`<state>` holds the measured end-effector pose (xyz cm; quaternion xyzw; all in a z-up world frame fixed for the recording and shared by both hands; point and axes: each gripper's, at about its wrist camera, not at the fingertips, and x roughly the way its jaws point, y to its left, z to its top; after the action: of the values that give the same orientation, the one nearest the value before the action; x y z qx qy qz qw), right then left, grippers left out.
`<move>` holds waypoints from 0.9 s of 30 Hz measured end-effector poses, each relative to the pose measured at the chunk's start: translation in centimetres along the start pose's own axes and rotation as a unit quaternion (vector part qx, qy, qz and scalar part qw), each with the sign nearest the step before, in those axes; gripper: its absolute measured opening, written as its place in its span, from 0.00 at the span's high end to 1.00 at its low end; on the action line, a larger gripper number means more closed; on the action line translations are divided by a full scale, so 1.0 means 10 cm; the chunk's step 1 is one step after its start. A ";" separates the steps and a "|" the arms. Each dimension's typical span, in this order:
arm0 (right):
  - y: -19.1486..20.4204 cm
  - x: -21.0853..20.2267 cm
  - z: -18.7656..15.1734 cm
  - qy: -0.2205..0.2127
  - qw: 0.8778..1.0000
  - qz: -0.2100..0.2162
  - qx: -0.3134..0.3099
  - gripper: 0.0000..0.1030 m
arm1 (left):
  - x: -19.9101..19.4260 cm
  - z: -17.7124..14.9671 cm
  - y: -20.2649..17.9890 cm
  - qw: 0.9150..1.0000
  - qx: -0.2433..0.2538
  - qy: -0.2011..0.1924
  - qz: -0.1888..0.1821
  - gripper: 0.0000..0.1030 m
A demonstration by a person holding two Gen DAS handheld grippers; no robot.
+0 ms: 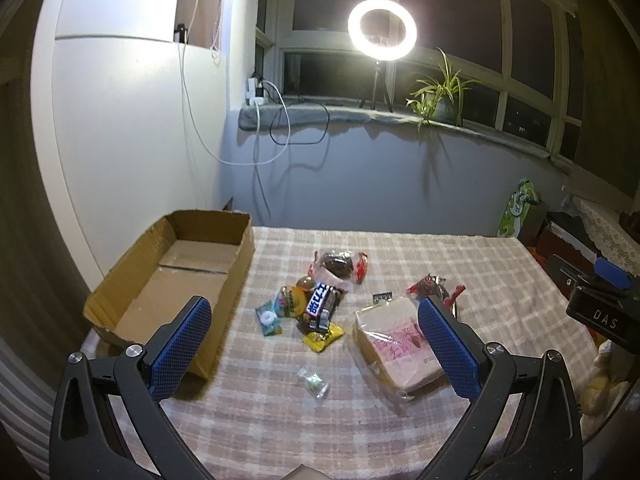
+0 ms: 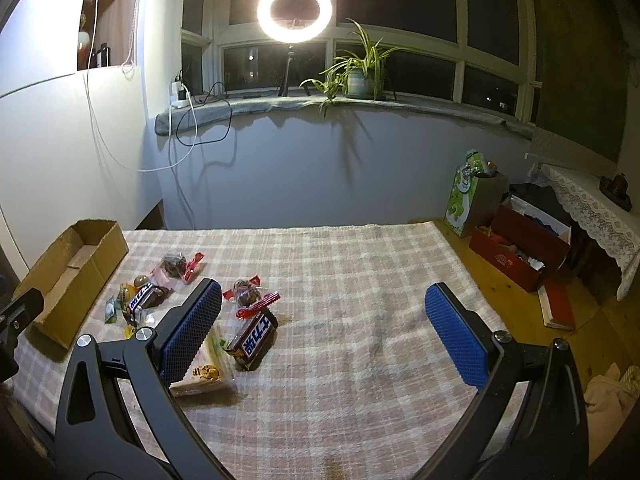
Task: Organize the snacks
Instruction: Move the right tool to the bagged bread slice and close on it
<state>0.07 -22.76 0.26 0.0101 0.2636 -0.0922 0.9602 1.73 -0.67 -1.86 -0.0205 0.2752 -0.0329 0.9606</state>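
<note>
An open cardboard box point(image 1: 176, 276) stands at the table's left edge, and nothing shows inside it. On the checked cloth lies a pile of snacks: a dark chocolate bar point(image 1: 320, 306), a round wrapped pastry point(image 1: 338, 266), a green candy point(image 1: 267, 318), a yellow candy point(image 1: 322, 336) and a small clear-wrapped candy point(image 1: 314, 382). A bagged bread slice point(image 1: 396, 348) lies to the right, partly behind my finger. My left gripper point(image 1: 316, 308) hovers open above the pile. My right gripper point(image 2: 324, 290) is open over bare cloth; a second chocolate bar point(image 2: 254, 340) and a red-wrapped pastry point(image 2: 248, 294) lie by its left finger.
The table's right edge drops to a wooden floor with a green bag point(image 2: 466, 200) and red boxes point(image 2: 520, 252). A ring light point(image 2: 295, 11) and a potted plant point(image 2: 360, 76) stand on the windowsill. Cables hang down the wall at back left.
</note>
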 end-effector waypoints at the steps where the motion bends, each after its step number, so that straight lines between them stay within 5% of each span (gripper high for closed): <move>1: 0.01 0.01 -0.01 0.002 1.000 0.000 -0.002 0.00 | 0.01 -0.01 0.00 1.000 -0.001 0.002 -0.001 0.01; 6: 0.05 0.12 -0.03 0.008 1.000 0.027 -0.009 0.00 | 0.12 -0.06 0.02 0.999 -0.012 0.024 -0.018 0.01; 10: 0.09 0.27 -0.09 0.025 0.994 0.102 -0.011 0.00 | 0.26 -0.15 0.04 0.998 -0.026 0.051 -0.039 0.01; 13: 0.16 0.42 -0.14 0.054 0.986 0.159 -0.022 0.01 | 0.40 -0.24 0.08 0.994 -0.050 0.081 -0.055 0.12; 19: 0.28 0.83 -0.21 0.150 0.955 0.256 -0.004 0.22 | 0.65 -0.41 0.07 0.980 -0.092 0.138 -0.114 0.31; 21: 0.31 0.97 -0.23 0.177 0.944 0.280 0.004 0.36 | 0.71 -0.44 0.06 0.972 -0.106 0.157 -0.142 0.36; 27: 0.49 1.28 -0.28 0.227 0.922 0.313 -0.002 0.44 | 0.84 -0.54 0.02 0.960 -0.127 0.186 -0.167 0.45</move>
<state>10.33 -19.98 -8.79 0.1103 0.4582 0.2183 0.8545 5.98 -1.23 -10.90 -0.1821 0.4432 -0.1612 0.8628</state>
